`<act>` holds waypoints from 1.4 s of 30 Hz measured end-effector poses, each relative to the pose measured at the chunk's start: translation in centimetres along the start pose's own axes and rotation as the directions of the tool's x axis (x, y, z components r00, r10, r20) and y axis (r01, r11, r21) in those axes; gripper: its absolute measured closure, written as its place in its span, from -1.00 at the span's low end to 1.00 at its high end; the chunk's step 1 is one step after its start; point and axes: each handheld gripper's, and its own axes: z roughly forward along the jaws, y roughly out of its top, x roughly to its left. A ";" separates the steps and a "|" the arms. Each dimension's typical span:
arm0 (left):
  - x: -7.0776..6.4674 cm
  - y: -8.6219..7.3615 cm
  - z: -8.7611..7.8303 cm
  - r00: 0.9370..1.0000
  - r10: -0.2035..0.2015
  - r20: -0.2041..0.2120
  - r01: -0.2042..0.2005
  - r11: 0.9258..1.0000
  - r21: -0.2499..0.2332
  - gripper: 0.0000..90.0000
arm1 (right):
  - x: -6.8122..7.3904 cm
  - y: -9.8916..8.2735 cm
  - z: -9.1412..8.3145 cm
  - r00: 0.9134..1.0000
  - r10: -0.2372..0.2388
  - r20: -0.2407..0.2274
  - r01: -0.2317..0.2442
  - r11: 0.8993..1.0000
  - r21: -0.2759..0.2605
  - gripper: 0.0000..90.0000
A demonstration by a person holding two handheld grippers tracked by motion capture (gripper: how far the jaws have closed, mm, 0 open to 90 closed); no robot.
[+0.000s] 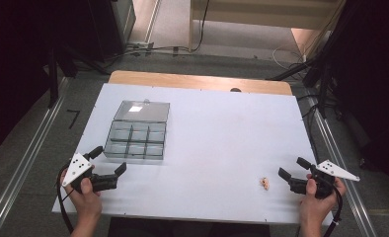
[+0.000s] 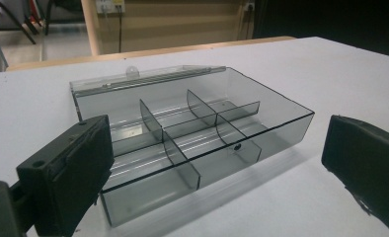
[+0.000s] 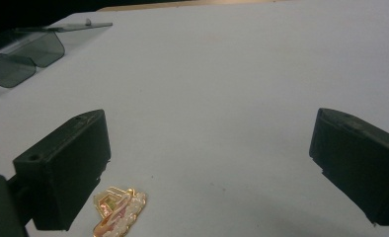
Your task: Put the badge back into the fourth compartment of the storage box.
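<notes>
High view first: the white bench (image 1: pixel 217 143) spans nearly the whole frame, its far edge backed by a strip of bare wood. On its left half, closer to the near edge than the far one, sits a smoky clear organiser box (image 1: pixel 136 139), its hinged lid (image 1: pixel 142 111) thrown back flat toward the far edge. Thin partitions split the box into small compartments, all of which look bare in the left gripper view.

At the near left corner a hand holds the left gripper (image 1: pixel 109 162), its fingers spread wide with nothing between them and aimed at the box's near left corner. From the left gripper view, the box (image 2: pixel 192 133) lies just beyond the parted fingers (image 2: pixel 66 173), apart from them.

Toward the near right corner the other hand holds the right gripper (image 1: pixel 292 168), likewise with its fingers wide apart and gripping nothing, pointing leftward along the near edge.

Smallest of all is a little gold and pinkish trinket (image 1: pixel 265 183), lying flat on the bench near the near edge, a short way left of the right gripper. In the right gripper view it (image 3: pixel 119 211) sits just beside the left-hand finger (image 3: pixel 64 168), low in the frame; it may be an enamel charm or brooch, though the detail is too soft to be sure.
</notes>
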 end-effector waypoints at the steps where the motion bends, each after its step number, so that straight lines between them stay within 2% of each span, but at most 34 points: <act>1: 0.0 0.0 0.0 1.000 0.000 0.000 0.000 1.000 0.000 -1.00 | 0.0 0.1 -0.1 1.000 -0.001 -0.006 0.001 1.000 -0.001 -0.97; 5: 0.1 0.0 0.0 1.000 -0.003 0.001 0.003 1.000 -0.001 -1.00 | 0.1 0.3 -0.4 1.000 -0.006 -0.030 0.006 1.000 0.007 -0.96; 8: 0.1 0.0 0.0 1.000 -0.003 0.002 0.003 1.000 0.000 -1.00 | 0.5 0.5 -0.5 0.999 -0.014 -0.043 0.015 0.999 0.031 -0.95; 13: 0.1 0.0 0.0 1.000 -0.004 0.004 0.004 1.000 0.000 -1.00 | 1.3 1.0 -0.8 0.999 -0.033 -0.032 0.035 0.998 0.056 -0.91; 15: 0.1 0.0 0.0 1.000 -0.004 0.004 0.004 1.000 -0.001 -1.00 | 1.8 1.4 -1.1 0.999 -0.049 -0.001 0.049 0.996 0.072 -0.89; 16: 0.1 0.0 0.0 1.000 -0.006 0.004 0.006 1.000 -0.003 -1.00 | 2.0 1.6 -1.1 0.998 -0.056 0.003 0.056 0.996 0.076 -0.86; 21: 0.1 0.0 0.0 1.000 -0.009 0.007 0.009 1.000 -0.004 -1.00 | 2.5 2.2 -1.3 0.999 -0.029 -0.021 0.031 0.994 0.103 -0.61; 22: 0.1 0.0 0.0 1.000 -0.009 0.007 0.009 1.000 -0.004 -1.00 | 2.5 2.2 -1.3 0.999 -0.029 -0.021 0.031 0.994 0.103 -0.61; 23: 0.2 0.0 0.0 1.000 -0.009 0.007 0.009 1.000 -0.004 -1.00 | 2.7 2.3 -1.2 1.000 -0.022 -0.020 0.024 0.992 0.121 -0.45; 24: 0.2 0.0 0.0 1.000 -0.010 0.007 0.010 1.000 -0.005 -1.00 | 2.9 2.4 -1.1 1.000 -0.017 -0.017 0.019 0.991 0.135 -0.39; 30: 0.2 0.0 0.0 1.000 -0.015 0.008 0.015 1.000 -0.008 -1.00 | 3.8 2.7 -0.4 0.998 -0.039 -0.041 0.047 0.976 0.215 -0.03; 31: 0.2 0.0 0.0 1.000 -0.014 0.008 0.015 1.000 -0.007 -1.00 | 3.8 2.7 -0.4 0.998 -0.039 -0.041 0.047 0.976 0.215 -0.03; 32: 0.2 0.0 0.0 1.000 -0.015 0.008 0.015 1.000 -0.008 -1.00 | 4.1 2.7 -0.1 0.998 -0.042 -0.045 0.052 0.969 0.242 0.07; 33: 0.2 0.0 0.0 1.000 -0.014 0.008 0.014 1.000 -0.007 -1.00 | 4.1 2.7 -0.1 0.998 -0.042 -0.045 0.052 0.969 0.242 0.07; 34: 0.2 0.0 0.0 1.000 -0.014 0.009 0.014 1.000 -0.007 -1.00 | 4.2 2.5 0.3 0.998 -0.042 -0.053 0.055 0.960 0.273 0.13; 35: 0.2 0.0 0.0 1.000 -0.014 0.008 0.014 1.000 -0.006 -1.00 | 4.2 2.4 0.5 0.997 -0.045 -0.056 0.059 0.956 0.286 0.16; 36: 0.2 0.0 0.0 1.000 -0.014 0.008 0.014 1.000 -0.006 -1.00 | 4.2 2.4 0.5 0.997 -0.045 -0.056 0.059 0.956 0.286 0.16; 38: 0.2 0.0 0.0 1.000 -0.015 0.008 0.015 1.000 -0.007 -1.00 | 4.2 2.1 0.9 0.997 -0.053 -0.051 0.067 0.943 0.327 0.21; 39: 0.2 0.0 0.0 1.000 -0.015 0.008 0.015 1.000 -0.006 -1.00 | 4.2 2.1 0.9 0.997 -0.053 -0.051 0.067 0.943 0.327 0.21; 40: 0.2 0.0 0.0 1.000 -0.015 0.008 0.015 1.000 -0.007 -1.00 | 4.2 1.9 1.2 0.997 -0.066 -0.042 0.076 0.933 0.352 0.24; 41: 0.2 0.0 0.0 1.000 -0.015 0.008 0.015 1.000 -0.007 -1.00 | 4.2 1.9 1.2 0.997 -0.066 -0.042 0.076 0.933 0.352 0.24; 42: 0.2 0.0 0.0 1.000 -0.015 0.008 0.015 1.000 -0.007 -1.00 | 4.1 1.8 1.3 0.997 -0.065 -0.049 0.079 0.922 0.378 0.25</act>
